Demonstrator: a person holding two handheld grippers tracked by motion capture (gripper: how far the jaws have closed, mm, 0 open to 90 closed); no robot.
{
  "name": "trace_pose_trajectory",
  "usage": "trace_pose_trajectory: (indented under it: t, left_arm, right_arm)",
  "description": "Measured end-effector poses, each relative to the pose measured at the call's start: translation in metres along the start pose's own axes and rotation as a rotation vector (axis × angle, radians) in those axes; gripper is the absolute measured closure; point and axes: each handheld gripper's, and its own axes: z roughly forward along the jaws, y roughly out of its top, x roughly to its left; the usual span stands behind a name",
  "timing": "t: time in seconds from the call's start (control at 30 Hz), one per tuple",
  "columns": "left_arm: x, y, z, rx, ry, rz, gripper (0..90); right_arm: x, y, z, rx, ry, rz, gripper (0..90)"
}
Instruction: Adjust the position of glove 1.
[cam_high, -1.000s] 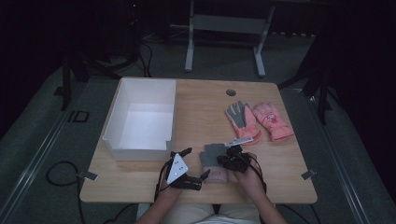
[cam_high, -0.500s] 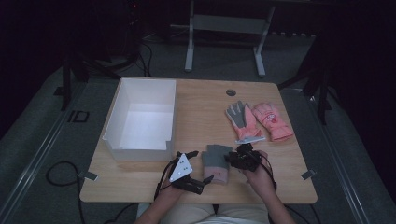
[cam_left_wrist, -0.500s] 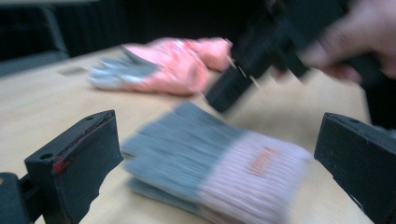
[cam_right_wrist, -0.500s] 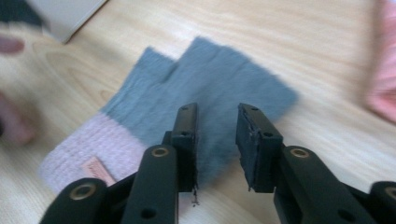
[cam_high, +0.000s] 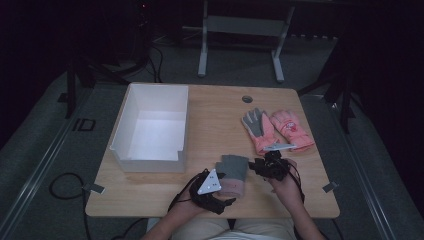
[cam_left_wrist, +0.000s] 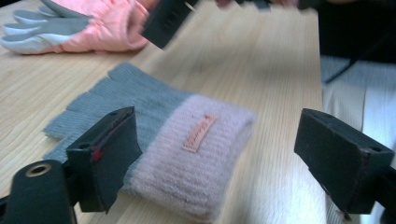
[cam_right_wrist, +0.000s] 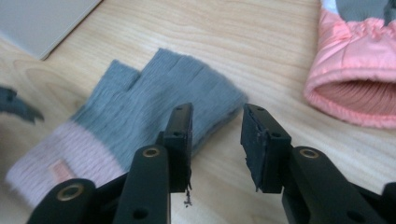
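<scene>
A grey knit fingerless glove (cam_high: 232, 172) with a pink cuff lies flat near the table's front edge. My left gripper (cam_high: 218, 194) sits at its cuff end. In the left gripper view its jaws stand wide on either side of the pink cuff (cam_left_wrist: 196, 154) without touching it; they have just been closing a little. My right gripper (cam_high: 256, 167) is at the glove's finger end, just off to its right. Its jaws (cam_right_wrist: 215, 140) have just been opening and stand slightly apart with nothing between them, the grey knit (cam_right_wrist: 163, 98) lying just beyond them.
A pair of pink ski gloves (cam_high: 277, 129) lies at the right, one palm up with grey fingers (cam_left_wrist: 44, 28). A white open box (cam_high: 150, 162) stands on the left half of the table. A round cable hole (cam_high: 247, 99) is near the far edge.
The right gripper let go of the knit glove, opened and drew back to the right. The left gripper shifted right toward the cuff. The glove now lies flat on the table.
</scene>
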Motion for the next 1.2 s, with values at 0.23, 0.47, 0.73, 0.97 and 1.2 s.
trace_pose_trajectory:
  t: [0.23,0.47,0.73,0.97,1.2]
  left_arm:
    - [-0.006,0.002,0.016,0.085,0.001,0.155,20.7]
    - [-0.004,0.001,0.023,0.111,0.008,0.195,27.3]
    - [-0.012,-0.002,0.028,0.170,0.099,0.316,33.1]
    - [0.009,0.000,0.022,0.142,0.025,0.177,63.8]
    - [0.024,-0.001,0.020,0.130,-0.067,0.090,68.7]
  right_arm:
    - [-0.007,0.009,0.020,0.012,0.018,0.053,51.3]
    - [-0.008,0.014,0.046,0.046,-0.002,0.065,44.5]
    - [-0.007,0.013,0.063,0.083,0.001,0.089,42.7]
    - [-0.002,0.015,0.066,0.086,0.055,0.095,48.2]
    - [0.000,0.015,0.071,0.090,0.170,0.142,57.2]
